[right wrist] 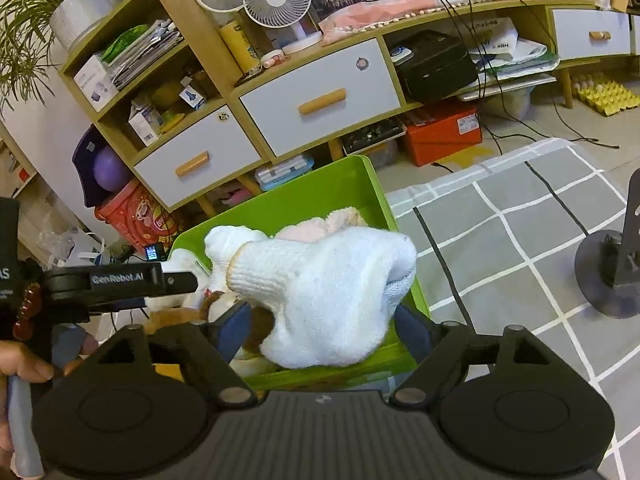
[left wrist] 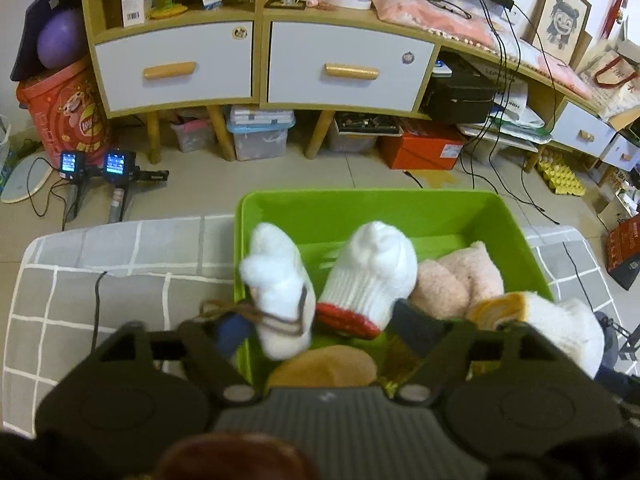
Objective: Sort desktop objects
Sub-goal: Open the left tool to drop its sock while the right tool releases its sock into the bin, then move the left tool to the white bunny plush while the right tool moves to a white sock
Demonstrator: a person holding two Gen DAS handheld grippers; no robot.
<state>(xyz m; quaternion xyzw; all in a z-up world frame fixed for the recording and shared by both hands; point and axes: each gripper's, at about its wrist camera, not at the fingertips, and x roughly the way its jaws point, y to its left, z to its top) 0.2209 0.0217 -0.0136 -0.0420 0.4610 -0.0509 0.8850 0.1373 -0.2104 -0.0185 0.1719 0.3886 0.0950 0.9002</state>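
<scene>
Glossy green plastic bin (left wrist: pixel 516 236), ribbed white knit sock (right wrist: pixel 320 292), fuzzy pink cloth (left wrist: pixel 460 276), matt black tongs (left wrist: pixel 320 332)
</scene>
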